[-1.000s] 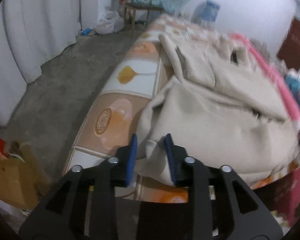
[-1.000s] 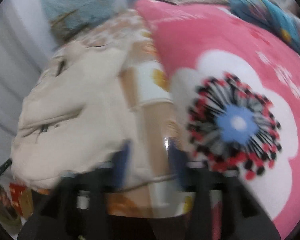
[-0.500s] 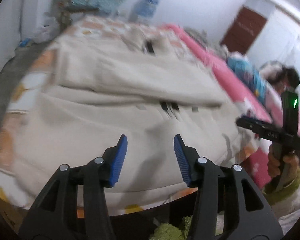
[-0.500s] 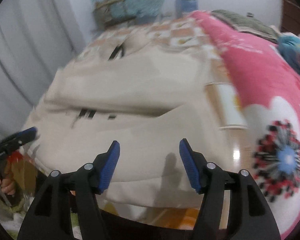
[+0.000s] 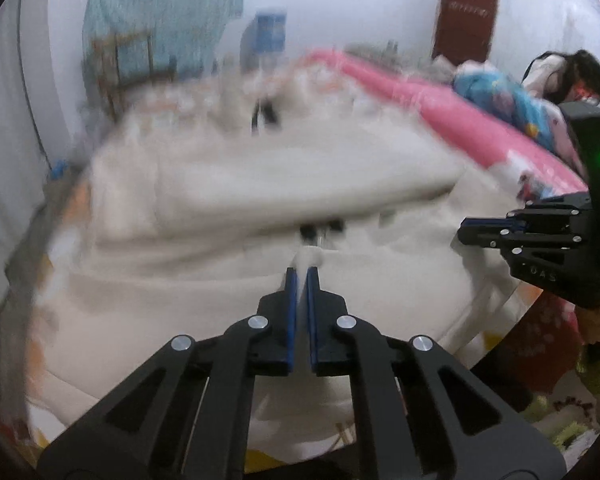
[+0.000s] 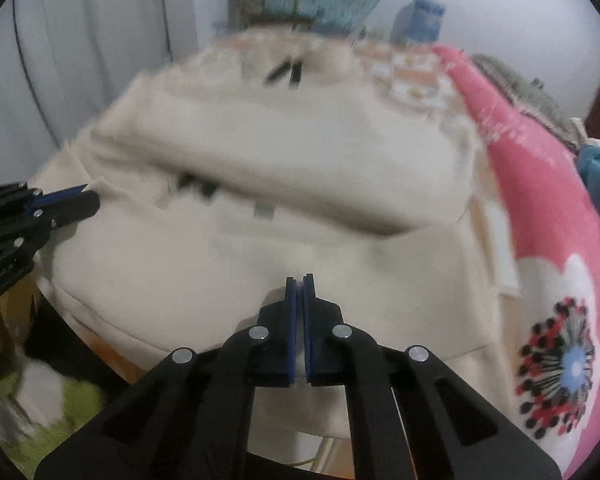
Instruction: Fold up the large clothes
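A large cream garment point(image 5: 228, 200) lies spread across the bed, partly folded, with dark marks at its middle; it also shows in the right wrist view point(image 6: 280, 160). My left gripper point(image 5: 302, 276) is shut on a pinch of the garment's near hem; it appears at the left edge of the right wrist view point(image 6: 82, 196). My right gripper point(image 6: 299, 280) is shut on the same near hem further right; it appears at the right of the left wrist view point(image 5: 472, 228). Both views are blurred.
A pink flowered blanket point(image 6: 548, 240) lies along the bed's right side, with a blue bundle point(image 5: 500, 100) on it. A wooden chair point(image 6: 268, 0) and a blue container point(image 6: 418, 20) stand beyond the bed. White curtains point(image 6: 80, 60) hang on the left. A dark door point(image 5: 466, 12) is at the back.
Both grippers were open above the garment half a second ago; now both have closed on its near hem. The views have moved closer and lower over the garment.
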`<state>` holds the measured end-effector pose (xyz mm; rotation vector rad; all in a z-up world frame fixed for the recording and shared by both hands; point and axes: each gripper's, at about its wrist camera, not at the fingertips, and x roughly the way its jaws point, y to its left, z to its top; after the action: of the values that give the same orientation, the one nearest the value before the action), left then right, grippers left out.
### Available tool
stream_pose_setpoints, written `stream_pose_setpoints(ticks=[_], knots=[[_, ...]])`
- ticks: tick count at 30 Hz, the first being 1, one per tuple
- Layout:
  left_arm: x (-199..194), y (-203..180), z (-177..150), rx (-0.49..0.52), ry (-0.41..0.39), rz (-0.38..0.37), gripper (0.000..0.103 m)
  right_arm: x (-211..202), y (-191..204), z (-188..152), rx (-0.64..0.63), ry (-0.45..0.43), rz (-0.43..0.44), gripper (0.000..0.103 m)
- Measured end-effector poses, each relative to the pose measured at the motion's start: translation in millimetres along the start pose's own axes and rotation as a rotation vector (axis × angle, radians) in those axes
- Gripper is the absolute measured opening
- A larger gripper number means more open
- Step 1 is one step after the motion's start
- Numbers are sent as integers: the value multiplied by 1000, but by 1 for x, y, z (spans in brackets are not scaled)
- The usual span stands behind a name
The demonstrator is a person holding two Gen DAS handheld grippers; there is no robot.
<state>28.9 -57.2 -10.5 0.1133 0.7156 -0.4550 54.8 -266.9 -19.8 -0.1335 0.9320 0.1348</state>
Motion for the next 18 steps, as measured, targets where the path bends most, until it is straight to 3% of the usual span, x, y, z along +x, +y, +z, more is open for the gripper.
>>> stream_pose_setpoints(ticks=[3,8,11,14,18], knots=[[-10,3,13,6,-82,19,5,-22,-6,15,37,-83,1,3],[40,12,1,-17,15,47,5,16,-2,15,27,-22,-27,3],[33,10,3,4,-35,66,5,15,2,15,31,-31,-36,3],[48,7,-1,25,-13,89,5,23,0,17,34,-30,-50,3],[64,7,-12,37,-1,110,10,53,0,13,-10,-6,-184,2]])
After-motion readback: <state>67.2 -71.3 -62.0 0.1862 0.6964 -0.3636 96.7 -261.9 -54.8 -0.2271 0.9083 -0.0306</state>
